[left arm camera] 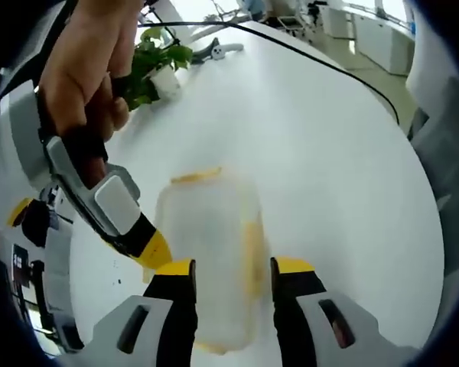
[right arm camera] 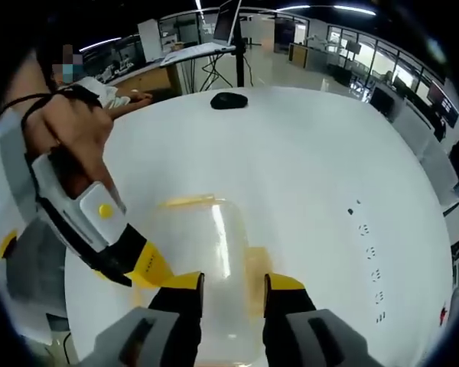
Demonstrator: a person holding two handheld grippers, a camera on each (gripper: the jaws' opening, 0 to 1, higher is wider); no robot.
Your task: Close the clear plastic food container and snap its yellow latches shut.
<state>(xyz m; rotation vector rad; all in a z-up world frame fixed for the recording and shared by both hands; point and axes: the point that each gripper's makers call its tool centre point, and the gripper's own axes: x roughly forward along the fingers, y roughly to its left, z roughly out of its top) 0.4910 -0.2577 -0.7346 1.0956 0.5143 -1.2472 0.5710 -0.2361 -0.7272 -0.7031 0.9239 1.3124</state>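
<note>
Showing a clear rectangular plastic food container (left arm camera: 210,252) lying flat on a round white table (left arm camera: 329,191), low in both views and just beyond the jaw tips. Lid apparently seated on the body already; yellow plastic latches (left arm camera: 195,176) visible as strips at the container's 12 o'clock end and along its 3 o'clock side, lying close to the walls, but snapped or merely folded: cannot tell. Judged as late in the task, with closing done and latch pressing possibly left. Left gripper (left arm camera: 231,267) with jaws spread, astride the near end of the container, pinching nothing visible. Right gripper (right arm camera: 233,279) likewise spread over its own near end, contact with the walls not discernible. Each view catching the opposite gripper entering from 9 o'clock, held in a hand (left arm camera: 88,53), yellow tip just beside the container's 9 o'clock edge. Seen in the left gripper view: a small green potted plant (left arm camera: 157,65) at 11 o'clock and a black cable (left arm camera: 329,61) crossing toward 1 o'clock. Seen in the right gripper view instead: a black computer mouse (right arm camera: 229,99) at 12 o'clock, with office desks beyond.
</note>
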